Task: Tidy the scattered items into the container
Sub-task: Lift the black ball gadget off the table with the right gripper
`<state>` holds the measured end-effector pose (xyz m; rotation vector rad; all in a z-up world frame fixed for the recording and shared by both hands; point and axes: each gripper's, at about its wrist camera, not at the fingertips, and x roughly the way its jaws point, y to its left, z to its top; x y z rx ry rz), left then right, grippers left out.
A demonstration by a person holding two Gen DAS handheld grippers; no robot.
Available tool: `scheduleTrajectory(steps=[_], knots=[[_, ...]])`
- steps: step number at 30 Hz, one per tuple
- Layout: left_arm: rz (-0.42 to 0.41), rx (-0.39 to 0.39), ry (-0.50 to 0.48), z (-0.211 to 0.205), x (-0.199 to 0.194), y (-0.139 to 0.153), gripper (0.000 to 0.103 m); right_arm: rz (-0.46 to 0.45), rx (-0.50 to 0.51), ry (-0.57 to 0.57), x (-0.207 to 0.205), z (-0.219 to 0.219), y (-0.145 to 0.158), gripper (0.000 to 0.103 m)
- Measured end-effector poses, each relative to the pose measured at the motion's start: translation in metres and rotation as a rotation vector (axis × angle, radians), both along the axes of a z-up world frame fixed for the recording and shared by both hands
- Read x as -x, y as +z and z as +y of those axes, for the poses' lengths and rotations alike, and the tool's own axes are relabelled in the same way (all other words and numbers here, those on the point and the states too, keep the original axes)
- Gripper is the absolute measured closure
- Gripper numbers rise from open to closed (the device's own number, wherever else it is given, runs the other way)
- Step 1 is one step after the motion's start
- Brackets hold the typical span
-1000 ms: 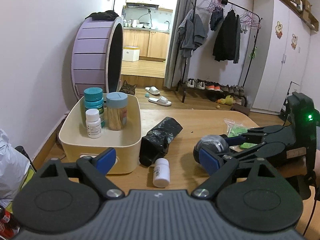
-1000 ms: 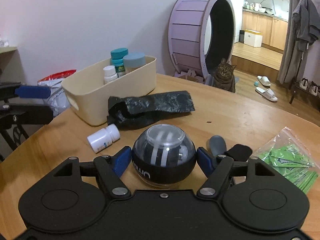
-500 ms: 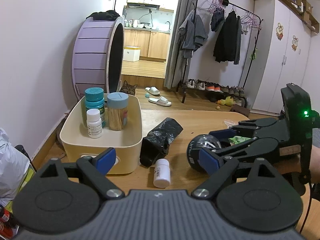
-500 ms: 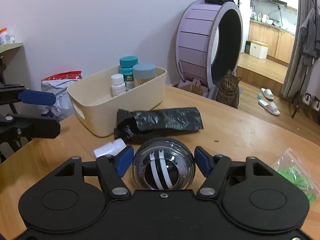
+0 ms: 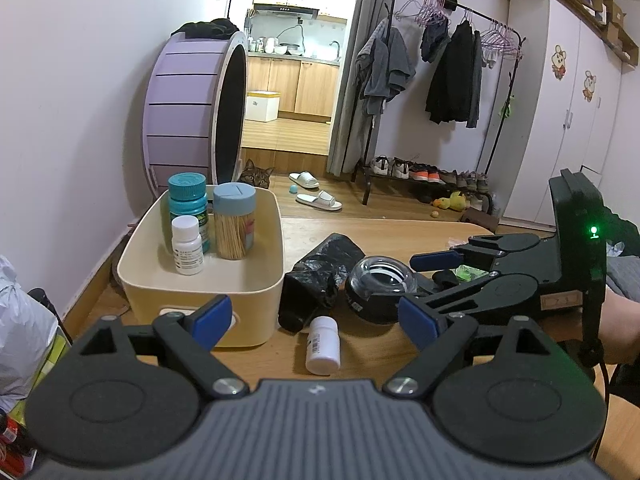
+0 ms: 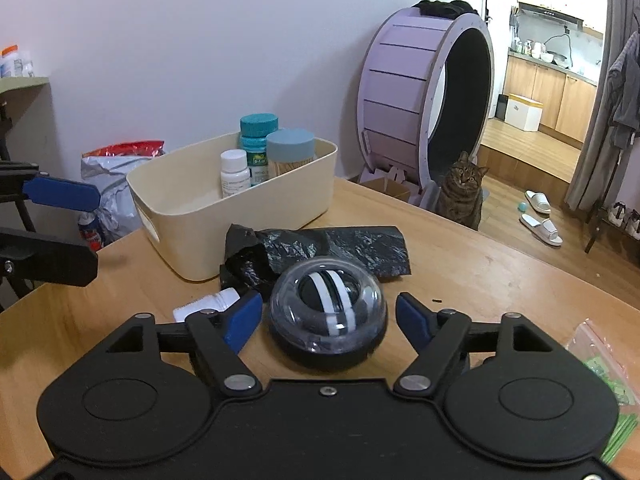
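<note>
A cream bin (image 5: 256, 288) (image 6: 280, 200) stands on the wooden table and holds a teal-capped bottle (image 5: 188, 204), a toothpick jar (image 5: 234, 224) and a small white bottle (image 5: 187, 244). A black-and-clear gyro ball (image 6: 327, 324) (image 5: 380, 288) sits on the table between the open jaws of my right gripper (image 6: 329, 318), with gaps on both sides. A black plastic bag (image 6: 320, 250) (image 5: 320, 280) lies beside the bin. A white pill bottle (image 5: 322, 344) (image 6: 208, 305) lies on its side in front of my open, empty left gripper (image 5: 316, 318).
A bag of green packets (image 6: 604, 376) lies at the table's right. A cat (image 6: 462, 188) sits on the floor by a purple cat wheel (image 6: 424, 120). A white plastic bag (image 5: 20, 328) is beside the table on the left. A clothes rack (image 5: 440, 80) stands behind.
My right gripper carried the gyro ball left toward the black bag and bin, then opened; the ball now rests on the table. My left gripper stayed open and nearly still.
</note>
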<state>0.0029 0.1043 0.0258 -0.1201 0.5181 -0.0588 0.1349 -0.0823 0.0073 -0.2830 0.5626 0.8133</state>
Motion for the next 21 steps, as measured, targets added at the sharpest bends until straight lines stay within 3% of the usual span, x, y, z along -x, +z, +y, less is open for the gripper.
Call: scheduleTrajectory(steps=[13, 16, 21], knots=[[0.007, 0.0, -0.018, -0.002, -0.002, -0.002, 0.013, 0.007, -0.002, 0.02, -0.006, 0.005, -0.013, 0.023], [0.008, -0.001, -0.02, -0.002, -0.002, -0.002, 0.013, 0.015, -0.006, 0.023, -0.007, 0.007, -0.016, 0.031], [0.008, 0.001, -0.019, -0.002, -0.002, -0.002, 0.013, 0.023, -0.02, 0.015, -0.008, 0.003, -0.015, 0.032]])
